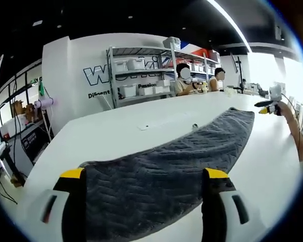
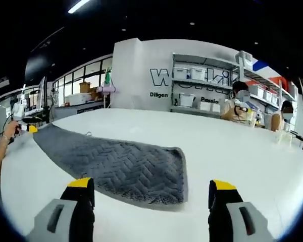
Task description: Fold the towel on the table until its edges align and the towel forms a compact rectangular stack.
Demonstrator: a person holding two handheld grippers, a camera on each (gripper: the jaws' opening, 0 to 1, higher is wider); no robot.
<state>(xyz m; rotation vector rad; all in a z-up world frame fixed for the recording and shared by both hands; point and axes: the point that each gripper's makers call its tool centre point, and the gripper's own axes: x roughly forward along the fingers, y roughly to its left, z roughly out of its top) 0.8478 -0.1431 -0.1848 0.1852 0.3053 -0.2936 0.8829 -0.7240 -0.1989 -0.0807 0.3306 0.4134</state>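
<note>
One grey towel (image 1: 166,166) lies flat and unfolded across the white table (image 1: 116,131), stretching from the lower centre of the left gripper view toward its upper right. The left tongs (image 1: 144,184) stand open, straddling the near short edge. In the right gripper view the right tongs (image 2: 150,194) are open too, just short of the towel's other end at lower centre. To fold cleanly, each pair should probably pinch a corner and bring the ends together squarely. Two people sit by the shelving (image 2: 207,88) in the background.
</note>
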